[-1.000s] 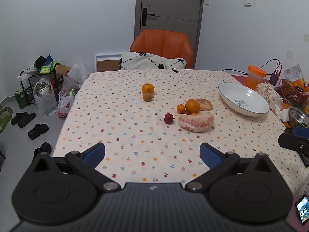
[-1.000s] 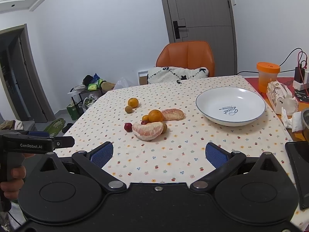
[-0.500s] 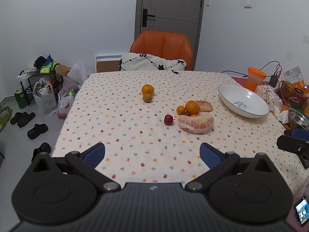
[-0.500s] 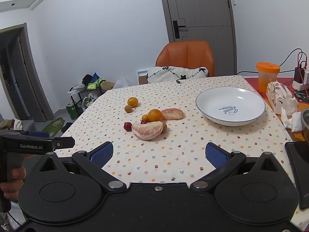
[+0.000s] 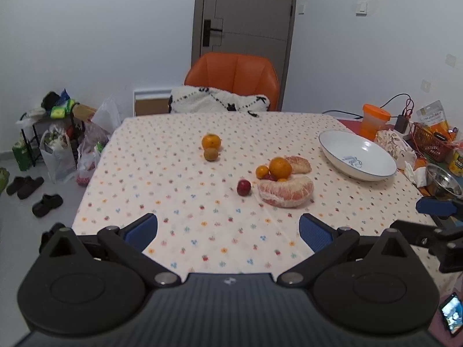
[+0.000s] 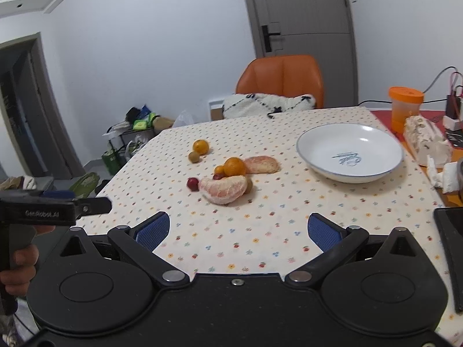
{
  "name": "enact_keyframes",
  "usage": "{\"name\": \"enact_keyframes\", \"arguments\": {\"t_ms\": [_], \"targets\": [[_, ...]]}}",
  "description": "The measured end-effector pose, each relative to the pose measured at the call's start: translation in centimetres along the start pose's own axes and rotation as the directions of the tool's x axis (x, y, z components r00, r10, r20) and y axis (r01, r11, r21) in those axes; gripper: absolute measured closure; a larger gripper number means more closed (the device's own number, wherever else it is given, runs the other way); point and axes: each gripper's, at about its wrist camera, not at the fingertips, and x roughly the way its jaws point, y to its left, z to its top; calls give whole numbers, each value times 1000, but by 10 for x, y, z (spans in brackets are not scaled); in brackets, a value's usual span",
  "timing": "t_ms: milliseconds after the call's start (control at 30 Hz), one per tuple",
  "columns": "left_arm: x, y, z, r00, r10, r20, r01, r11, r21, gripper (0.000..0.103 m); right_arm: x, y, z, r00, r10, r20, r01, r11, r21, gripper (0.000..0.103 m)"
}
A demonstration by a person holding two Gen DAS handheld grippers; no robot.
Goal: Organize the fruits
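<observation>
Both the left gripper (image 5: 228, 228) and the right gripper (image 6: 238, 227) hung over the worktop's (image 5: 179, 211) near edge, jaws wide and empty. Farther off, the fruits (image 5: 285, 192) lay loose, well left of the empty plate (image 6: 348, 150). Sorting apparently hadn't begun; next came reaching for the nearest piece.

You see even, soft indoor light, faint shadows, strong fisheye bending with dark corners, and slight overall blur.
</observation>
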Motion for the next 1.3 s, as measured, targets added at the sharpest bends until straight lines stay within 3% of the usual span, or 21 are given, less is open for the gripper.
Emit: {"name": "enact_keyframes", "arguments": {"t_ms": [233, 400, 533, 833, 1133, 1233, 1300], "targets": [[16, 1, 0, 1000, -13, 16, 13, 1000, 7, 0, 19, 2, -2, 1000, 10, -18, -10, 1000, -16, 0], [27, 9, 3, 999, -30, 17, 31, 998, -55, 0, 34, -9, -3, 999, 44, -26, -42, 998, 47, 0], [37, 14, 7, 1000, -9, 16, 10, 997, -79, 0, 46, -9, -1, 1000, 12, -28, -11, 999, 45, 0], [60, 26, 10, 1000, 11, 22, -9, 995, -95, 2, 78, -8, 6, 999, 22, -49, -19, 998, 66, 0], [85, 30, 11, 1000, -14, 8, 15, 993, -115, 16, 113, -4, 12, 997, 38, -69, -33, 996, 77, 0], [93, 30, 12, 1000, -27, -4, 27, 992, -125, 19, 121, -6, 14, 996, 65, -65, -59, 993, 100, 4], [97, 28, 13, 999, -32, -5, 31, 993, -113, 22, 127, -7, 15, 994, 83, -71, -75, 991, 110, 15]]}}
